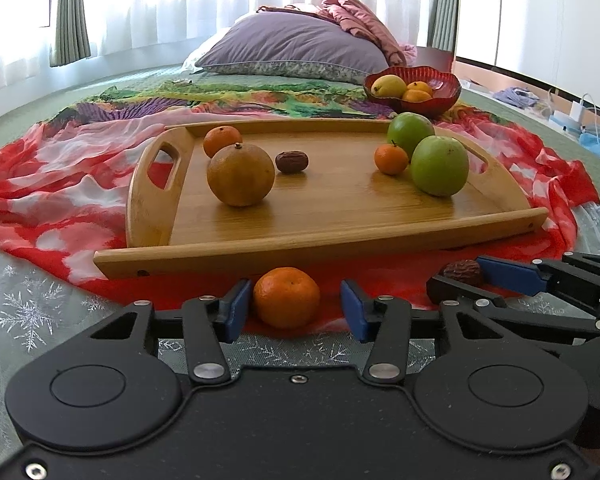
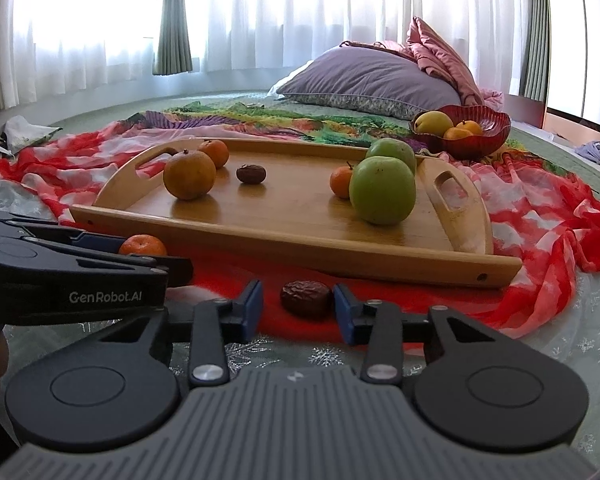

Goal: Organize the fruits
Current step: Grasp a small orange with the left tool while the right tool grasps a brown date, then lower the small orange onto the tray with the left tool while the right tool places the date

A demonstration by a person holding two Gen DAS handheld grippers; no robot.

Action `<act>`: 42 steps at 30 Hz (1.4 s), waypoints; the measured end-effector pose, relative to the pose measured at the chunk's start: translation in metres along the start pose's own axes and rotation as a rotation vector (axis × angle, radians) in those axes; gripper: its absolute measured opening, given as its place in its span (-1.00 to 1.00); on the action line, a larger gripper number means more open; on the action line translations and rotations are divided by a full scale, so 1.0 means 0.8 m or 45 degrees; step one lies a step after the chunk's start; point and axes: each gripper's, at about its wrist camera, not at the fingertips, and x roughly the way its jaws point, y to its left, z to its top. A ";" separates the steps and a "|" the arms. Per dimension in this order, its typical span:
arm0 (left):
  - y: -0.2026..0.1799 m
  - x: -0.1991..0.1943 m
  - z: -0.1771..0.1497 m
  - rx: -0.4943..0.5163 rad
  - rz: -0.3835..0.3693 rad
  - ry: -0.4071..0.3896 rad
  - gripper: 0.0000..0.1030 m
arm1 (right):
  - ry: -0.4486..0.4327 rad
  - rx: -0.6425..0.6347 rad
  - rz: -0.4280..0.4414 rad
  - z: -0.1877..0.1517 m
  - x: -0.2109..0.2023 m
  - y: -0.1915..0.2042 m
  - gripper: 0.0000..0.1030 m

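The left gripper [image 1: 294, 308] is sitting released around a mandarin [image 1: 286, 297] lying dead ahead between its fingers on the red cloth [image 1: 52, 200], just short of the wooden tray [image 1: 320, 246]; the right gripper [image 2: 298, 306] is likewise gaping around a dried date [image 2: 306, 298], its long axis lying crosswise.

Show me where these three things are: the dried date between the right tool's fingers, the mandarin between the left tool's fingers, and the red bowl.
dried date [image 2: 306, 298], right wrist view, middle of its wrinkled top.
mandarin [image 1: 286, 297], left wrist view, centre of its peel.
red bowl [image 1: 446, 98], left wrist view, its outer wall.
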 end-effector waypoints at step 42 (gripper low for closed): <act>0.011 -0.026 0.048 -0.017 0.021 -0.156 -0.38 | -0.084 0.003 -0.079 0.044 -0.001 -0.004 -0.33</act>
